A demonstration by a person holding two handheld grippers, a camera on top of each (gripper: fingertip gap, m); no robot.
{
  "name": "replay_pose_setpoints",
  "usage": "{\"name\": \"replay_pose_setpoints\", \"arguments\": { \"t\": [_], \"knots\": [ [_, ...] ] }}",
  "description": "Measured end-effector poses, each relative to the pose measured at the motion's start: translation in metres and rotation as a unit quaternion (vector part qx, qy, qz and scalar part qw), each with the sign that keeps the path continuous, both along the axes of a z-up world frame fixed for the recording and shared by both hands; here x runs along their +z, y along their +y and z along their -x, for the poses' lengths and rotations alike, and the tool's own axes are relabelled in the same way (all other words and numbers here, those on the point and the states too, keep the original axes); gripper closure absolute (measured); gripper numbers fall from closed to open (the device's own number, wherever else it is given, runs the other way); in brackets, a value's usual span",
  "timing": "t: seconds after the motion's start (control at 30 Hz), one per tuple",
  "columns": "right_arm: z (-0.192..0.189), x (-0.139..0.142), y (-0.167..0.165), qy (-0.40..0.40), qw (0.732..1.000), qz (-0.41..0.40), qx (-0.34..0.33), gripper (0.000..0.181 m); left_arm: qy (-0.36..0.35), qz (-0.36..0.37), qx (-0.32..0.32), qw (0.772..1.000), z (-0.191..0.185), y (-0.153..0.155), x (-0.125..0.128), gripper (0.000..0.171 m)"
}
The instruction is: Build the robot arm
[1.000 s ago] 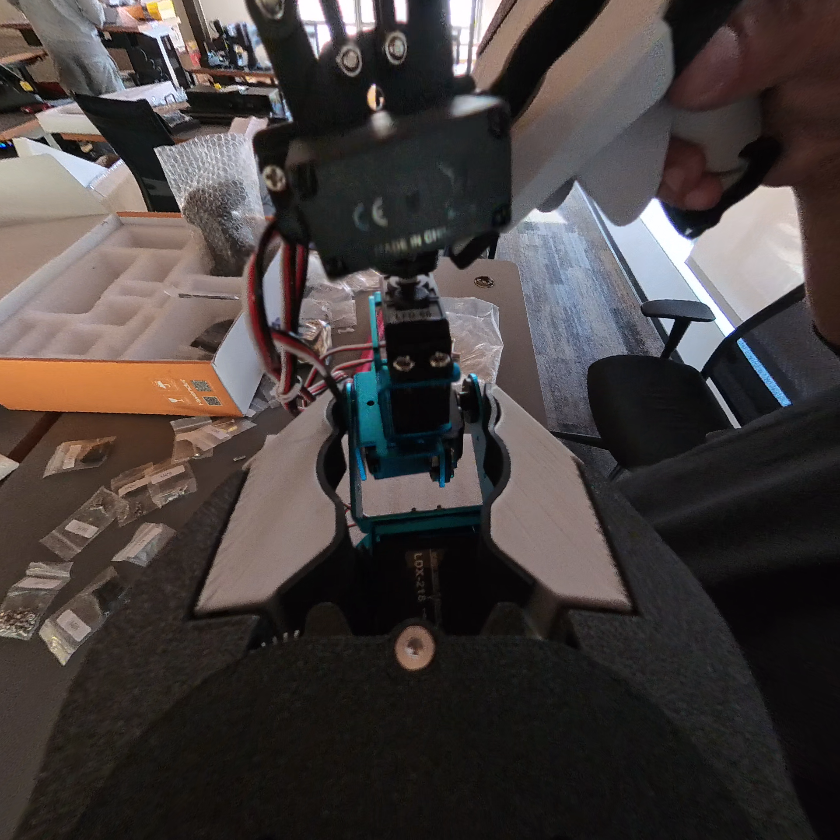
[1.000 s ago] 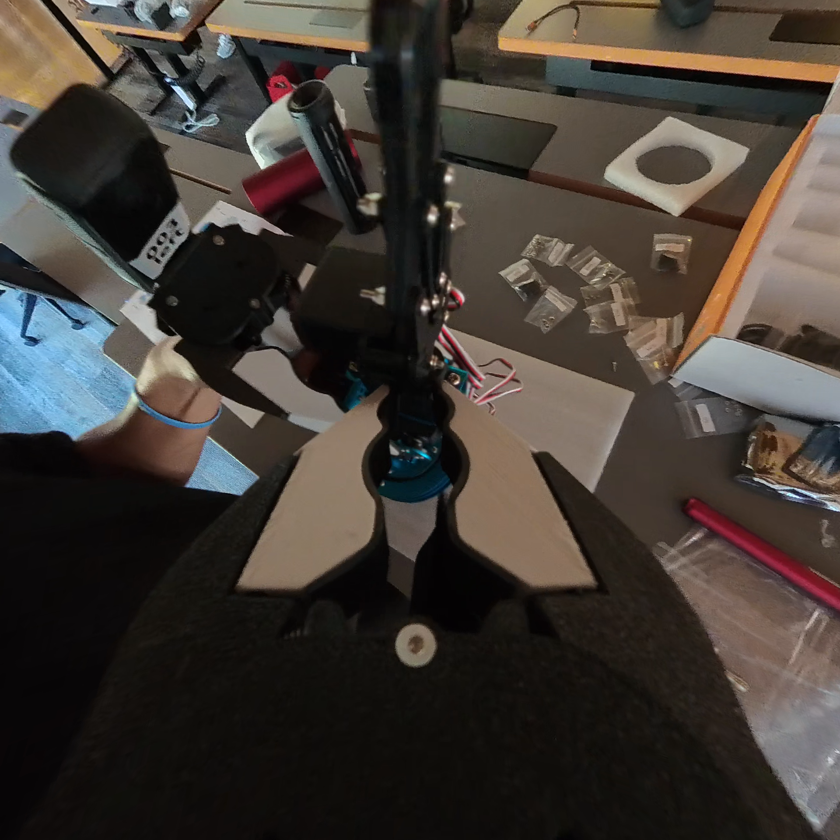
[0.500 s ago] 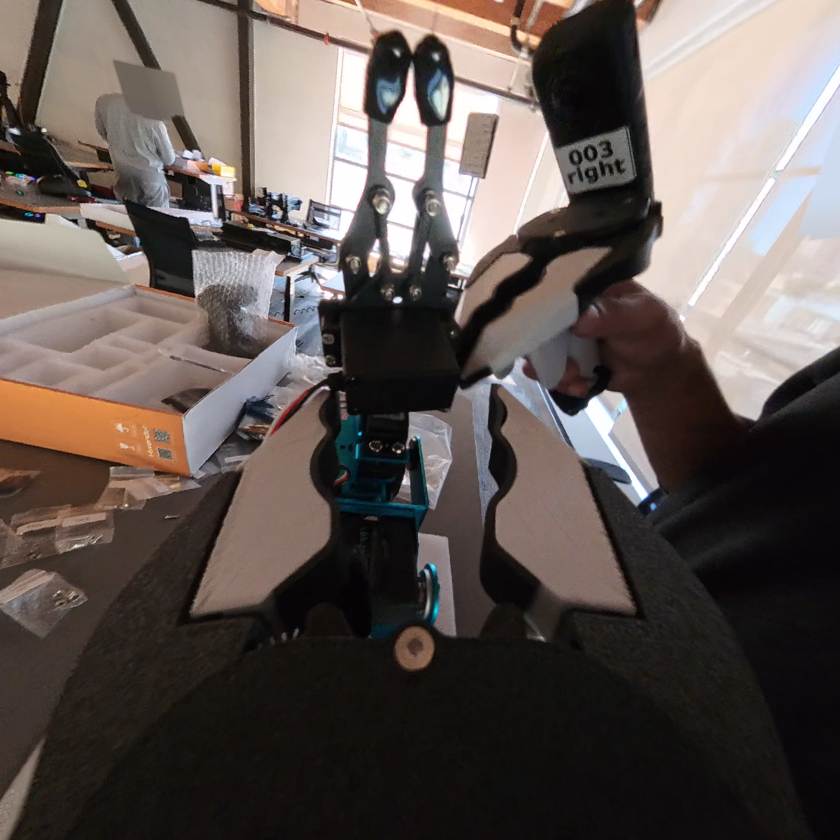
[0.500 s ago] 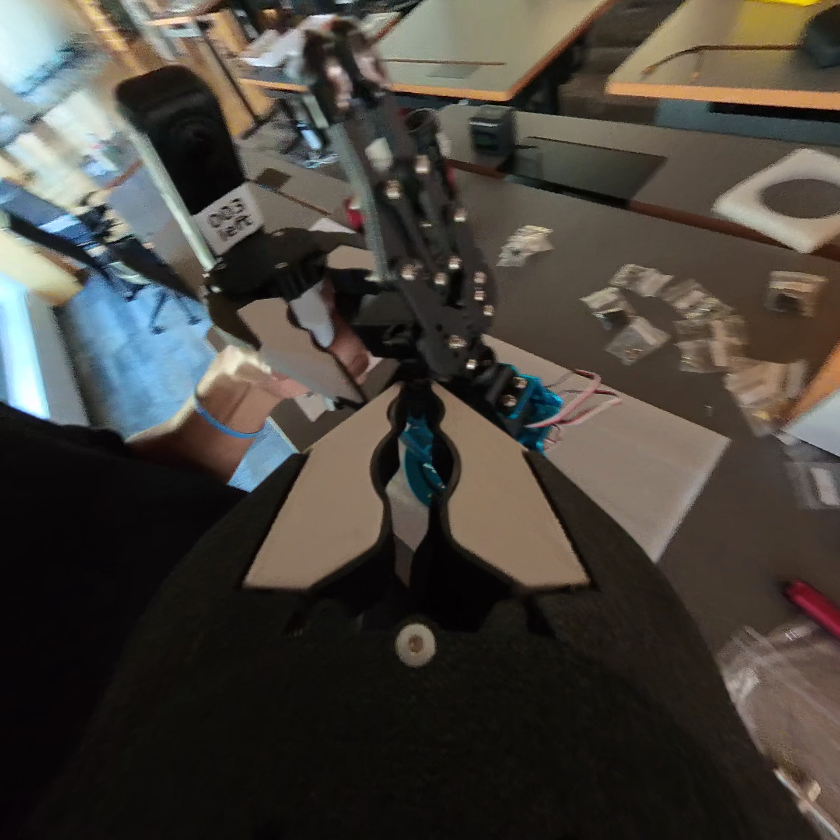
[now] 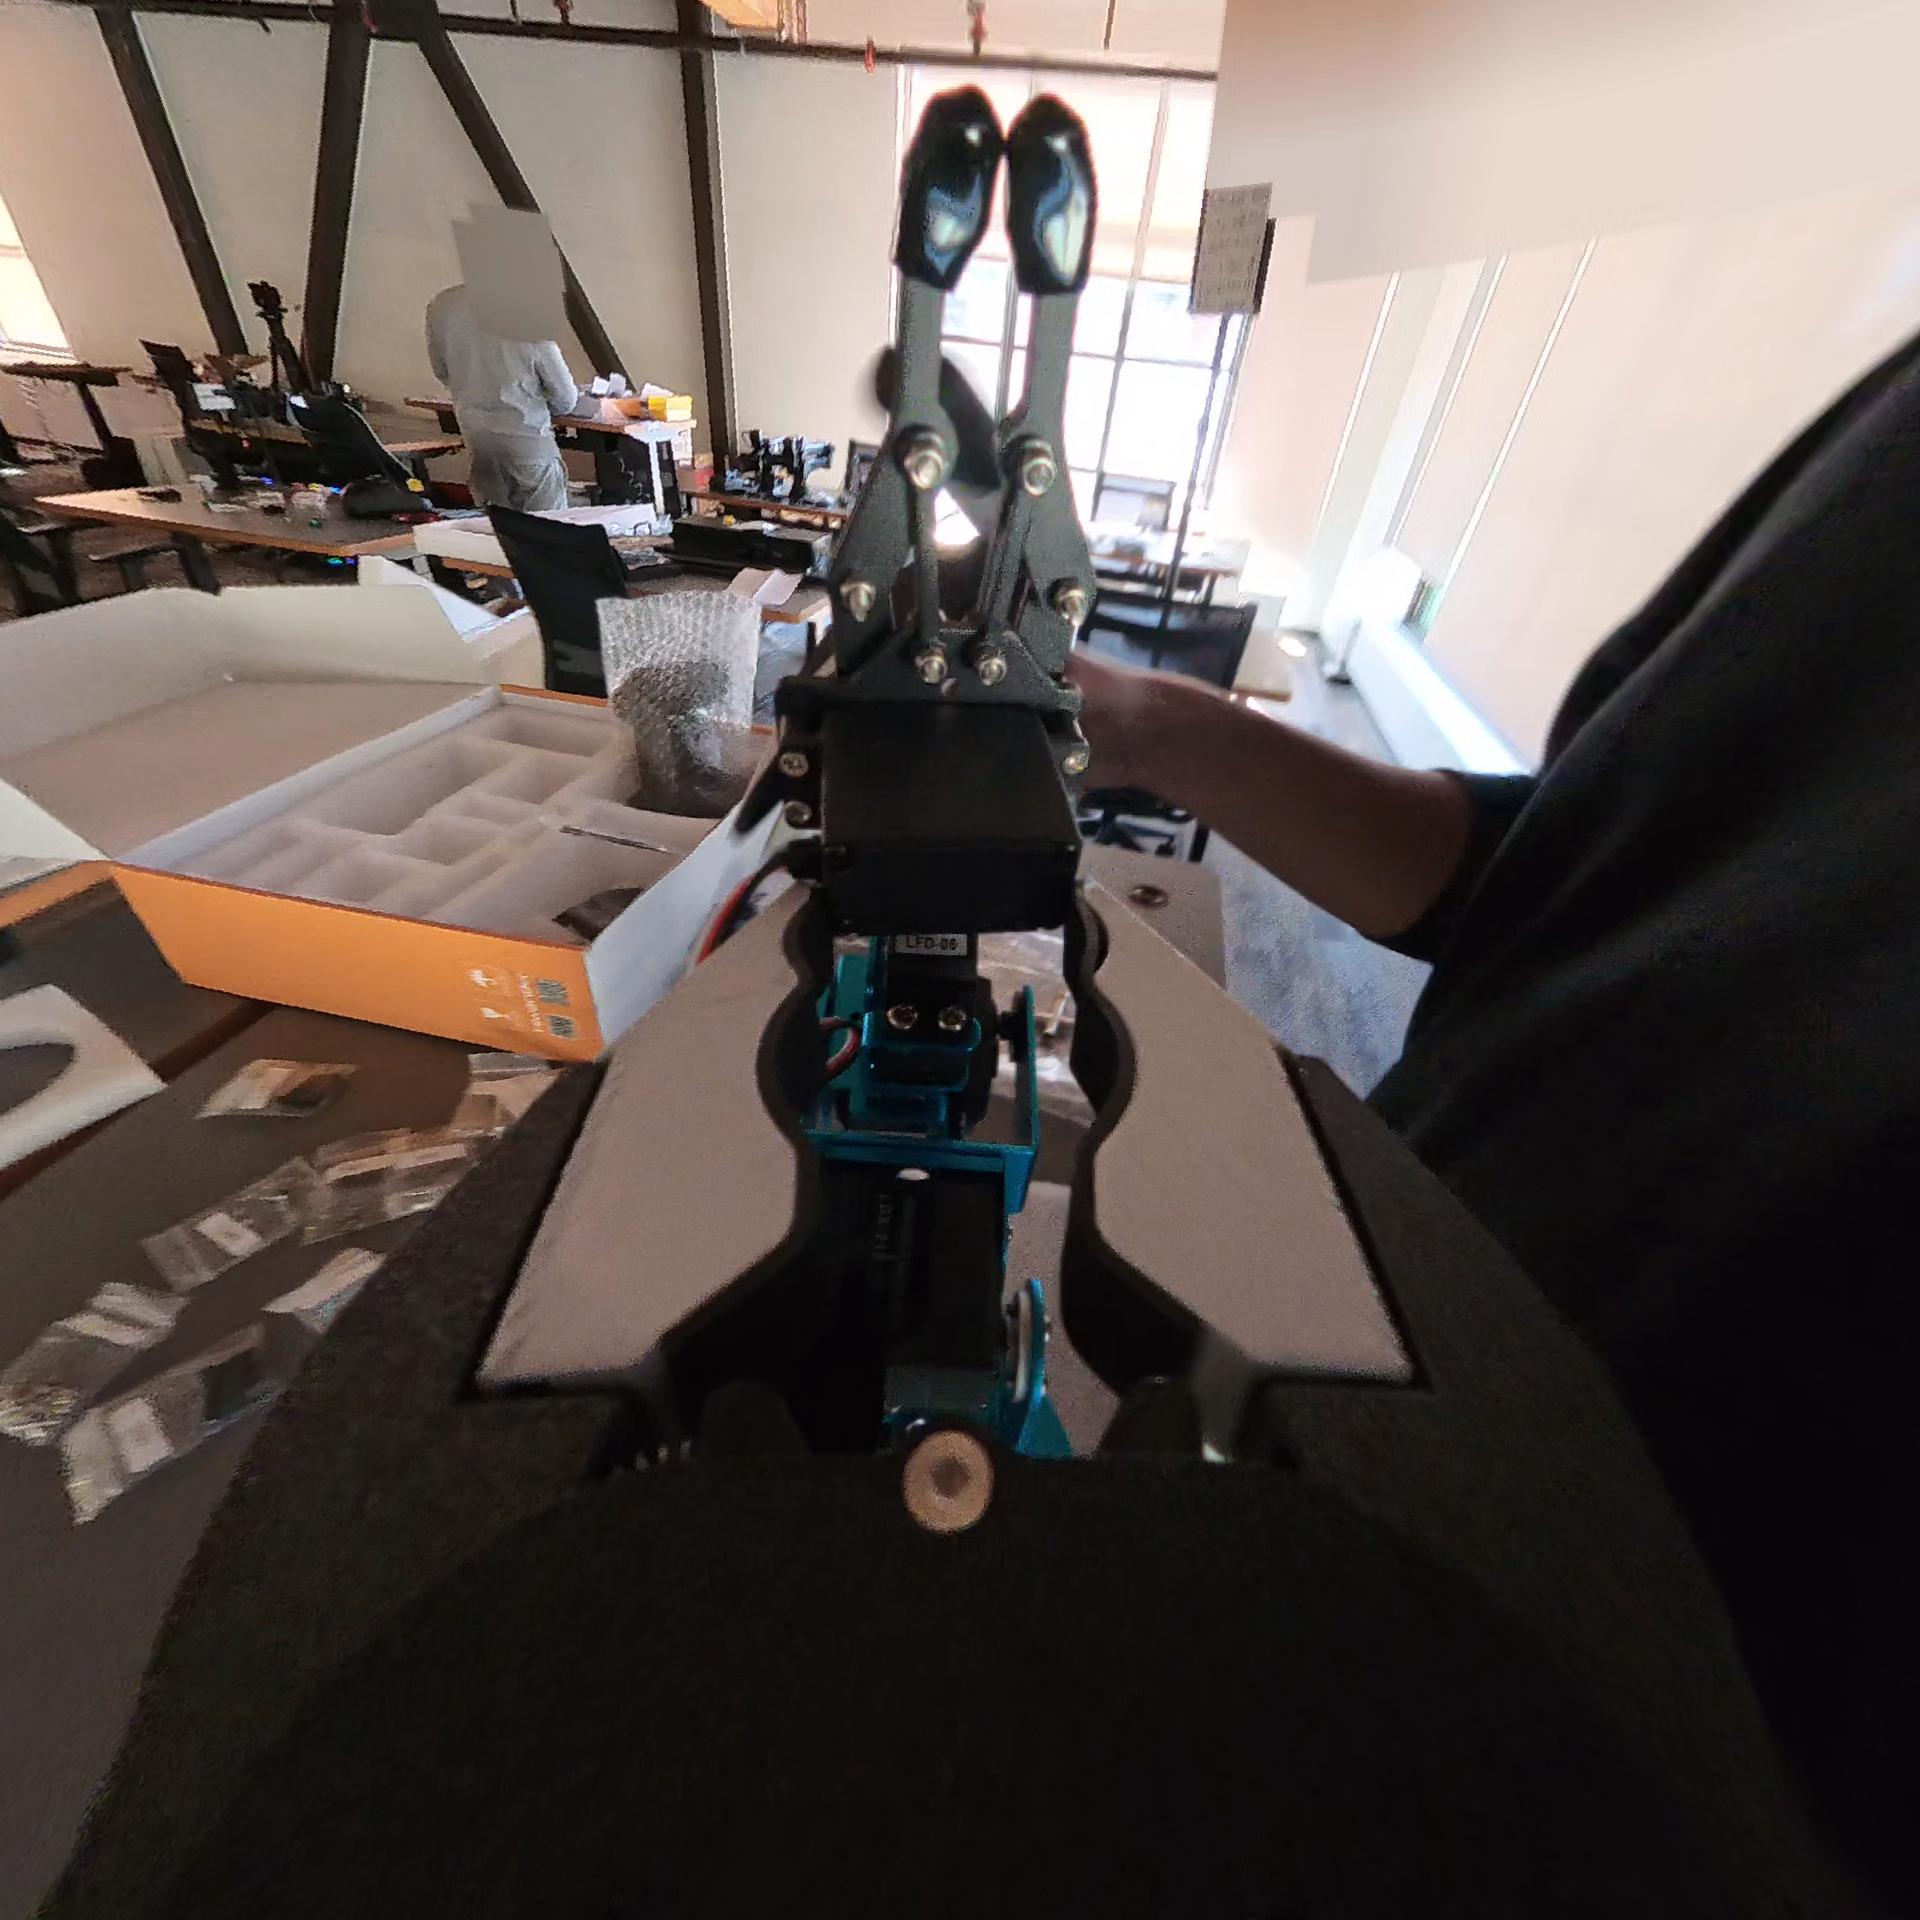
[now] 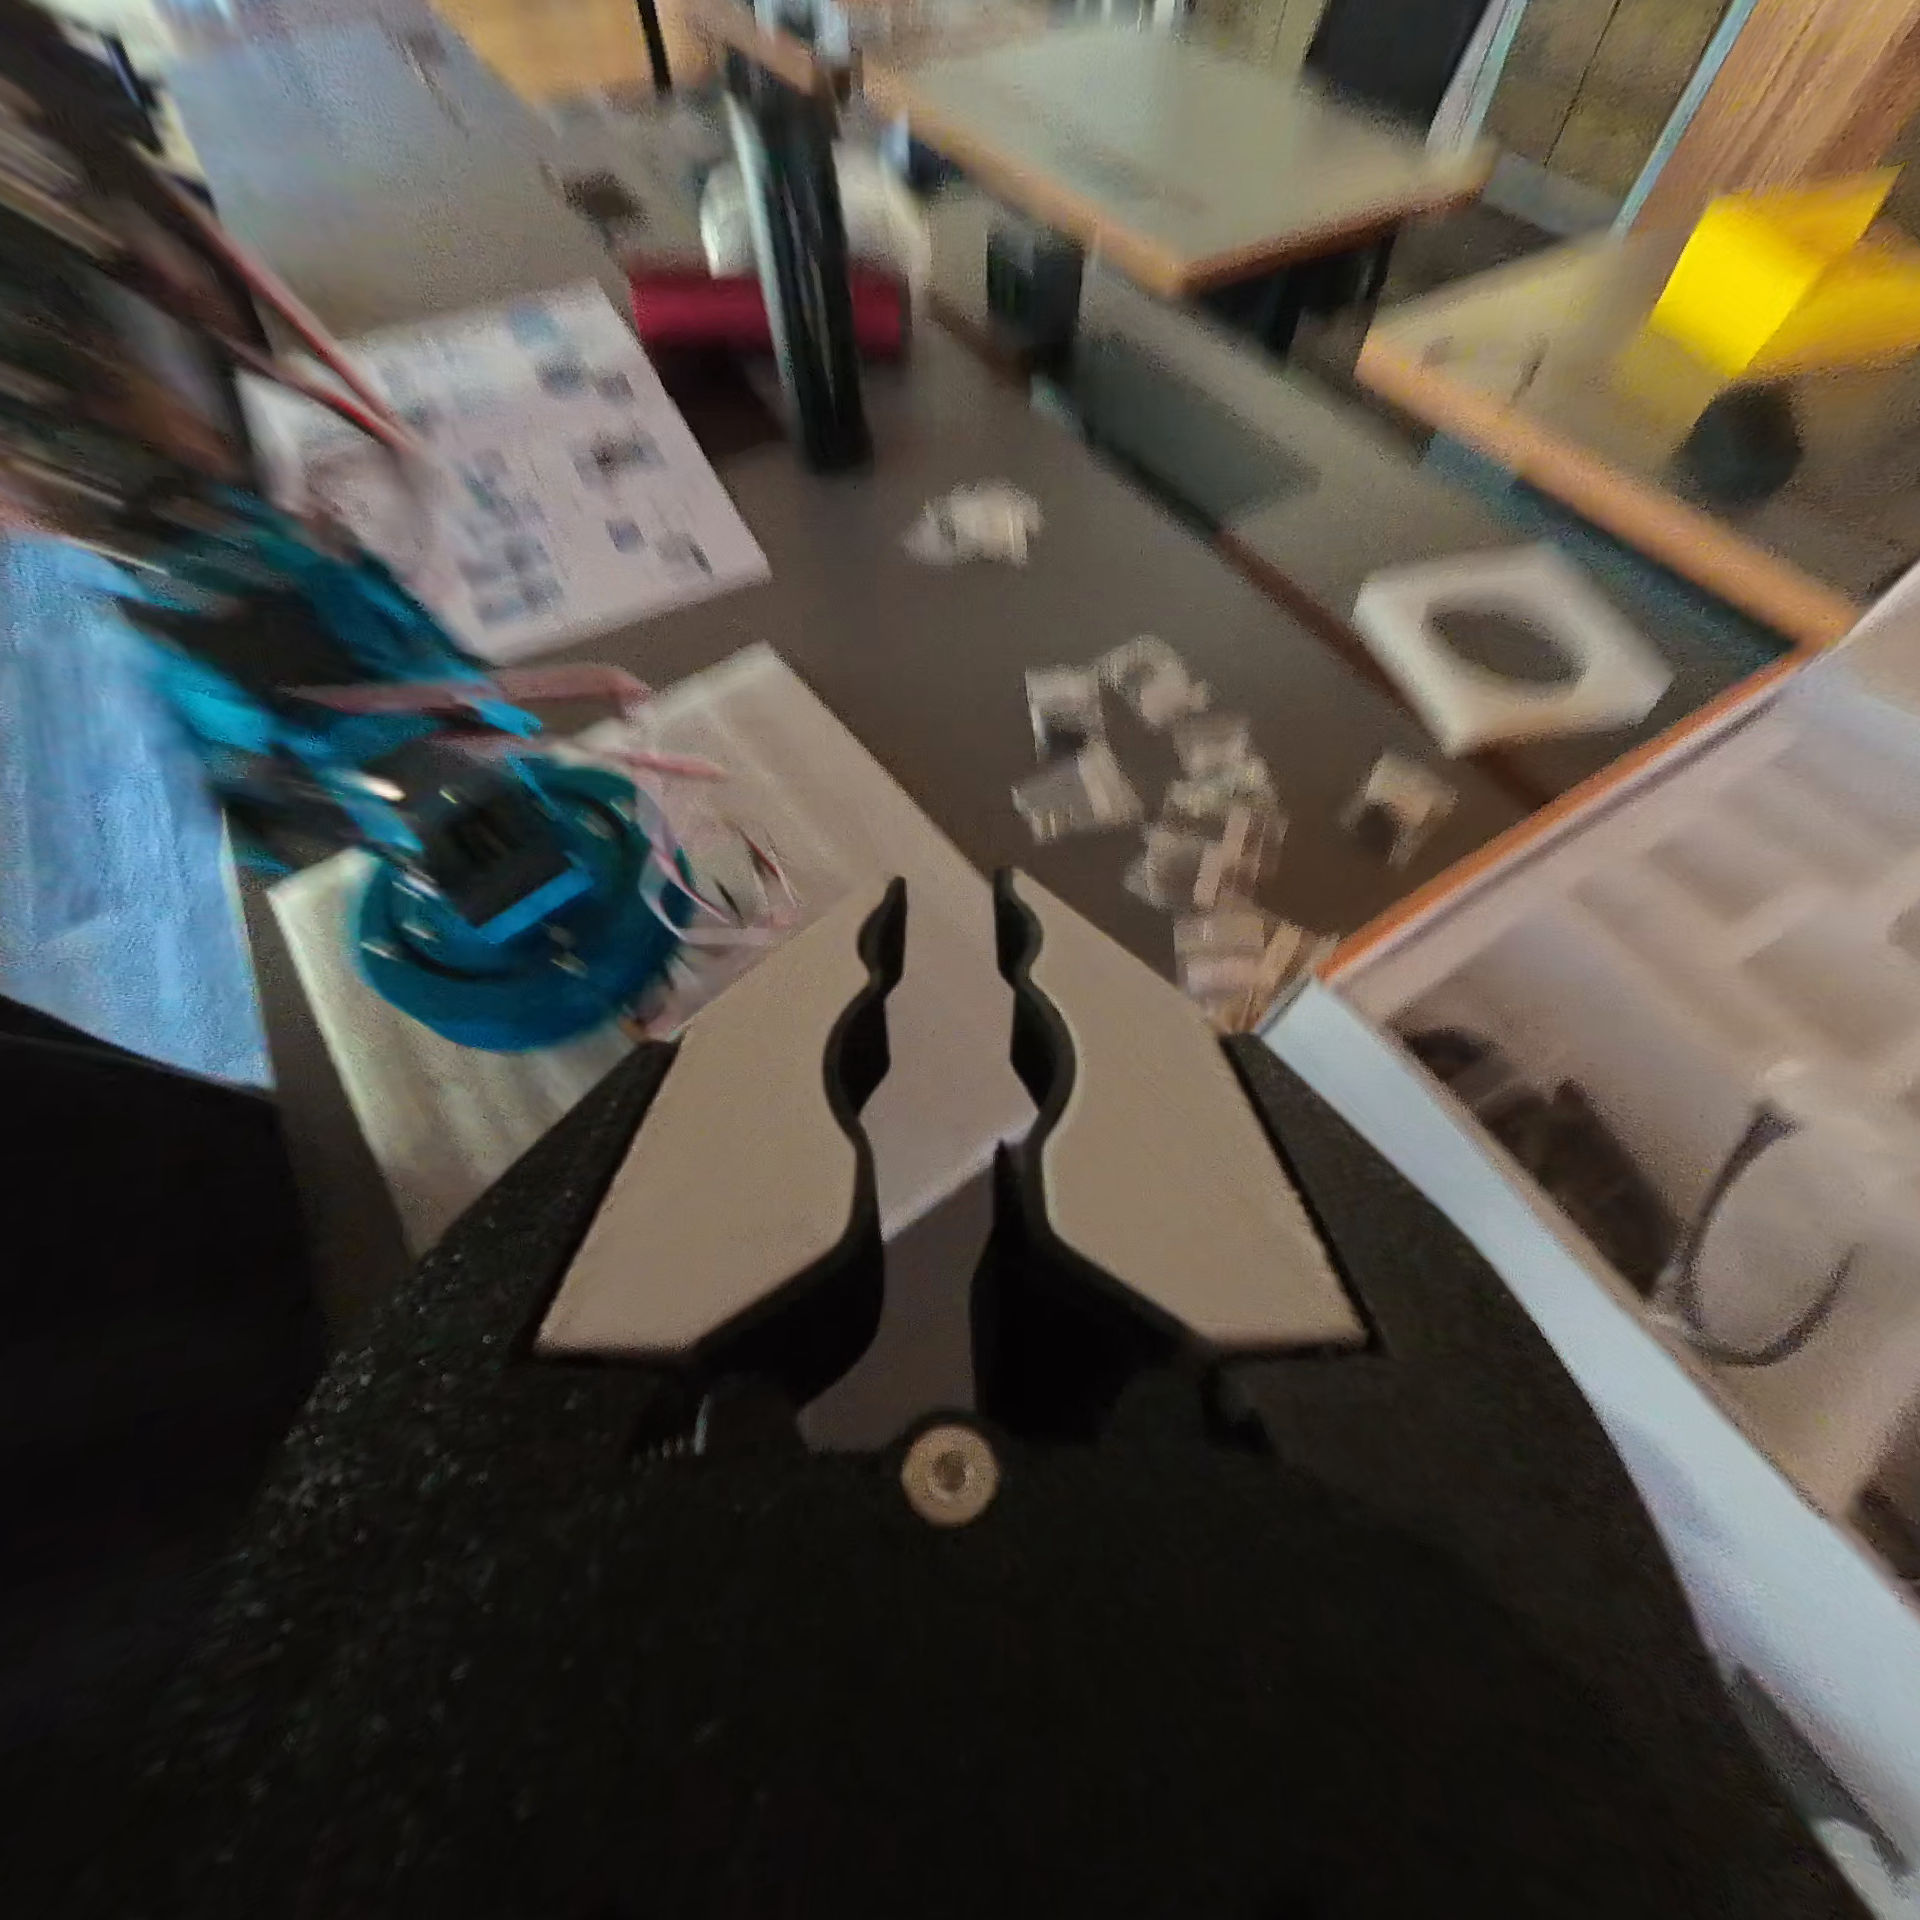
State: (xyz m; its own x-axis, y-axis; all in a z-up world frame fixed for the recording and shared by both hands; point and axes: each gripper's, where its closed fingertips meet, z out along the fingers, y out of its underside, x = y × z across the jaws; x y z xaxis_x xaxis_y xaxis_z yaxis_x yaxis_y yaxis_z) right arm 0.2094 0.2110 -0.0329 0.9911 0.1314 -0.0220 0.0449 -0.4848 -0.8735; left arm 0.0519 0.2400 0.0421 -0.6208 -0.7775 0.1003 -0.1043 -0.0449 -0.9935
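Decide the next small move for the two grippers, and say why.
Probably lower the left gripper until the small robot arm rests its blue base on the white sheet: only those fingers clamp it, and the right gripper is empty.

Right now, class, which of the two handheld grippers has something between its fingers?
The left gripper: the small blue and black robot arm sits between its fingers. The right gripper has only a bare gap.

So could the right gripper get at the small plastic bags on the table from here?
Probably yes: the right gripper is empty, fingers slightly apart, and the small plastic bags lie ahead with only bare tabletop between.
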Motion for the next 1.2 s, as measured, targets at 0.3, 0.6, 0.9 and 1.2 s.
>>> {"name": "replay_pose_setpoints", "arguments": {
  "t": [0.3, 0.6, 0.9, 1.2],
  "knots": [
    [-0.062, -0.19, 0.075, 0.029, 0.972, 0.188, -0.138, 0.157, 0.029, -0.022, 0.032, 0.999, -0.004, -0.006, -0.003, 0.127],
    [-0.069, -0.199, 0.085, 0.027, 0.973, 0.182, -0.136, 0.169, 0.075, 0.014, 0.067, 0.995, -0.001, -0.001, -0.005, 0.125],
    [-0.037, -0.157, 0.068, 0.116, 0.982, 0.145, -0.044, 0.181, 0.099, -0.001, 0.141, 0.985, 0.001, 0.005, -0.016, 0.11],
    [0.075, -0.19, -0.008, 0.077, 0.955, 0.241, 0.153, 0.179, 0.056, 0.039, 0.289, 0.955, 0.04, 0.01, -0.018, 0.11]
  ]
}}
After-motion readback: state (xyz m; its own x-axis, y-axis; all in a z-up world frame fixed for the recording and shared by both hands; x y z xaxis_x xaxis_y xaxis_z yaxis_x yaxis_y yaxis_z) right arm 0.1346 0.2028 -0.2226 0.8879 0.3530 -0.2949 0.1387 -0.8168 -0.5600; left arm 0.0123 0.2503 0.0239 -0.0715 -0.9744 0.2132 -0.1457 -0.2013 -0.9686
